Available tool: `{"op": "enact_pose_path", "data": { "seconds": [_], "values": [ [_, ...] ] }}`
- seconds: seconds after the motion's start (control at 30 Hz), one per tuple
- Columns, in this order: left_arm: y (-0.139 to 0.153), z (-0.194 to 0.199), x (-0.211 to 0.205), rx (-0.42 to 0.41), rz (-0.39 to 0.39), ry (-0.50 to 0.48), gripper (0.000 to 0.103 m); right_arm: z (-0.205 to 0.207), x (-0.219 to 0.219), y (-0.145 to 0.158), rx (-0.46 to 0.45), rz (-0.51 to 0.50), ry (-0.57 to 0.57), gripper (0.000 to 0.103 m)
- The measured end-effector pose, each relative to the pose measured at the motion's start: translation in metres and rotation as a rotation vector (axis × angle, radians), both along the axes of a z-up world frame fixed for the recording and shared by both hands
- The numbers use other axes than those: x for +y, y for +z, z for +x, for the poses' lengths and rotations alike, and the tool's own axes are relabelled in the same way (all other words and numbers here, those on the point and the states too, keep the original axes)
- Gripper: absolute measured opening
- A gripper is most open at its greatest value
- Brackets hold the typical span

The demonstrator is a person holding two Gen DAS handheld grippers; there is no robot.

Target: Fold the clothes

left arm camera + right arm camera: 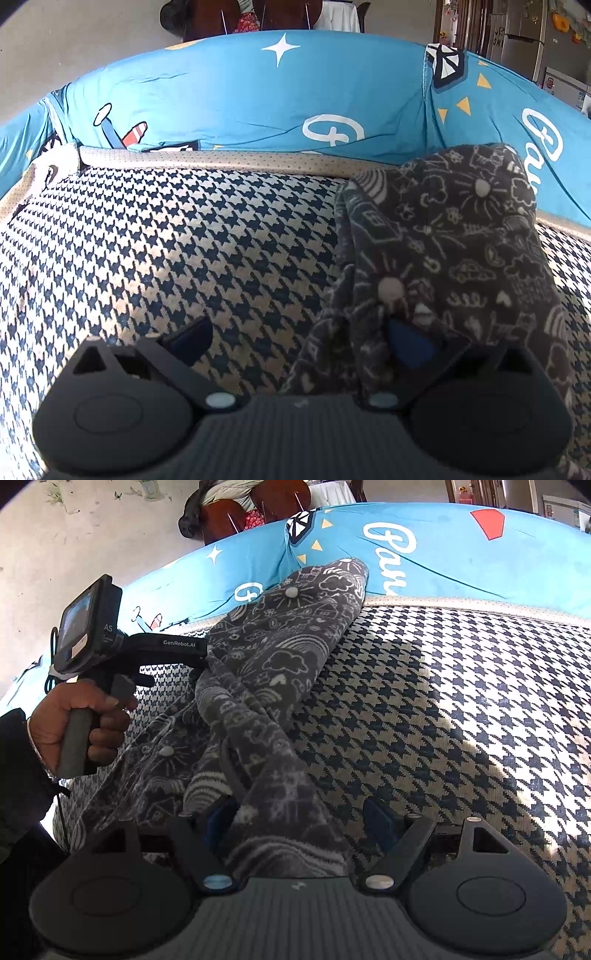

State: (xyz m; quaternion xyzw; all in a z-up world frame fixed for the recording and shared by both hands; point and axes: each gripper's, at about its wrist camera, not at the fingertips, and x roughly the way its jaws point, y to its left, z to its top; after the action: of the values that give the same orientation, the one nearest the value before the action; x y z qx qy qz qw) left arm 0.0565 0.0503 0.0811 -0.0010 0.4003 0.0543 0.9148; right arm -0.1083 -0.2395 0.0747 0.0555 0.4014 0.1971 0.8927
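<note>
Grey garment (443, 251) with white doodle print and small round buttons lies bunched in a long rumpled ridge on the houndstooth cover (166, 240), running back to the beige dotted trim (221, 158) and leaning against the blue printed cushion (240, 92).

Left gripper (299, 339): jaws spread wide. Its left finger sits over bare houndstooth; its right finger is buried in the garment's edge, blue pad (406, 347) showing through a fold. Nothing is pinched between the two fingers.

Right gripper (299, 819): jaws also spread wide, a thick fold of the garment (266, 686) lying between them and over the gripper's front. The left finger is mostly hidden by cloth, the right finger is over the houndstooth cover (461, 720), just beside the cloth. No clamp on the fabric visible.

In the right wrist view, the left gripper's body (166, 646), labelled GenRobot.AI, with a small screen at the back, pokes into the garment from the left; its tips are hidden by cloth there. A hand (77, 720) in a dark sleeve wraps its grey handle.

Sunlight patches fall on the cover. Dark wooden furniture (255, 506) stands behind the cushion (480, 554).
</note>
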Motion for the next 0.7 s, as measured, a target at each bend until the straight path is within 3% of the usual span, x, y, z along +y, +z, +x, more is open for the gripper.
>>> {"op": "enact_pose_path", "data": {
  "seconds": [0.3, 0.7],
  "values": [
    [0.016, -0.047, 0.009, -0.077, 0.043, 0.002, 0.103, -0.035, 0.01, -0.001, -0.039, -0.034, -0.02, 0.083],
    [0.012, -0.099, 0.025, -0.065, 0.014, 0.029, 0.103, -0.017, -0.006, -0.012, 0.042, 0.066, -0.152, 0.083]
  ]
}}
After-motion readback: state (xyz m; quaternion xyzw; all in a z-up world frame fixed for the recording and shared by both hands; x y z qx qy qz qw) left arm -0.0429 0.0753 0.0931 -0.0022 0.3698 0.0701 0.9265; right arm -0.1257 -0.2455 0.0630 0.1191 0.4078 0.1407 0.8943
